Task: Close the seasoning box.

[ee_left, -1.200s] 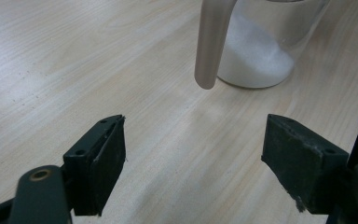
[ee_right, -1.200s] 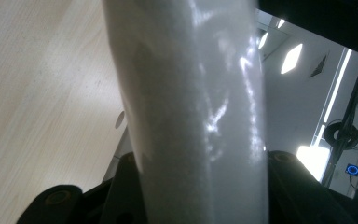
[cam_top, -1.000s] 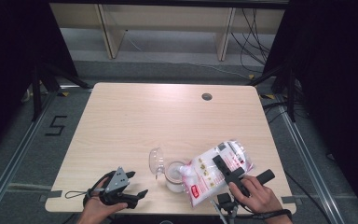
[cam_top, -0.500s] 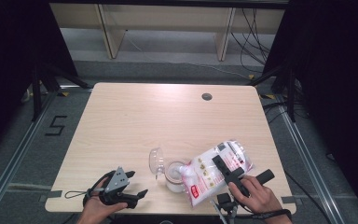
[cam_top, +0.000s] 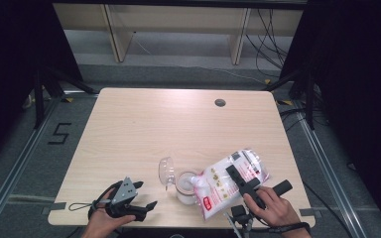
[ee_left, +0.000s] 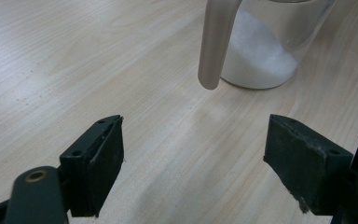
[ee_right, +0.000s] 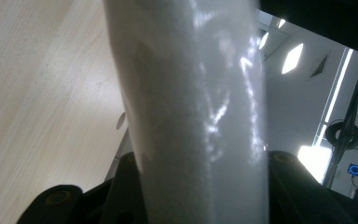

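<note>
A clear bag of white powder (cam_top: pixel 216 186) with a red and white label lies tilted near the table's front right, its lower left corner over a glass jar (cam_top: pixel 185 184). The jar holds white powder, and its clear lid (cam_top: pixel 166 169) stands open to the left. My right gripper (cam_top: pixel 238 178) is shut on the bag (ee_right: pixel 191 116), whose white bulk rises between the jaws in the right gripper view. My left gripper (cam_top: pixel 145 194) rests at the front edge, left of the jar (ee_left: pixel 265 51), open with only bare table between its jaws (ee_left: pixel 193 154).
The light wooden table (cam_top: pixel 178 124) has a dark round cable hole (cam_top: pixel 220 102) at the back right. A pale rounded bar (ee_left: pixel 216 42) of the jar's lid hangs in front of the jar in the left gripper view. Shelving and cables stand on the floor beyond.
</note>
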### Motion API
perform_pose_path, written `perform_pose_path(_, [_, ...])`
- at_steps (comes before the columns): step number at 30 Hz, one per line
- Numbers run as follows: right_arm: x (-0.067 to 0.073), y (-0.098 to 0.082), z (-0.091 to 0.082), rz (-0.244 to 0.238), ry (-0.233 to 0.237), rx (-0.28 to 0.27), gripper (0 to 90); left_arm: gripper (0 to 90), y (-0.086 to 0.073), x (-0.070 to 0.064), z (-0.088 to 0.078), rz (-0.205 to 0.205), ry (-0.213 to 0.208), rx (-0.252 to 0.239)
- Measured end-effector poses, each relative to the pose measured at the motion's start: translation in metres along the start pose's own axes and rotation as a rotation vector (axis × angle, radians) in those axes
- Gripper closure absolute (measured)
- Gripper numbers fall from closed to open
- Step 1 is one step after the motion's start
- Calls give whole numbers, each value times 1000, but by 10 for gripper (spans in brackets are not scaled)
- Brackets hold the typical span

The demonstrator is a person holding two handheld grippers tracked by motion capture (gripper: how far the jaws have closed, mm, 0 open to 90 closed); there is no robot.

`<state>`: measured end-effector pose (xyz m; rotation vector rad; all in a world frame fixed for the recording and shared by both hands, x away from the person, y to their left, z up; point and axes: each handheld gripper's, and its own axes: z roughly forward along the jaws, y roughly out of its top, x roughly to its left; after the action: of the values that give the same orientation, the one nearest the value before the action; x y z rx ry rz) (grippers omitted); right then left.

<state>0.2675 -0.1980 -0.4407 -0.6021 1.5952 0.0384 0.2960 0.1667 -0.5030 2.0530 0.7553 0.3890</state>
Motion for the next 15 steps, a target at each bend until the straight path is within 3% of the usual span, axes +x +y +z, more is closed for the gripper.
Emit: perform_pose_path(15, [-3, -1, -1, -15, -11, 4, 668, 191, 0, 0, 0, 3, 1, 1])
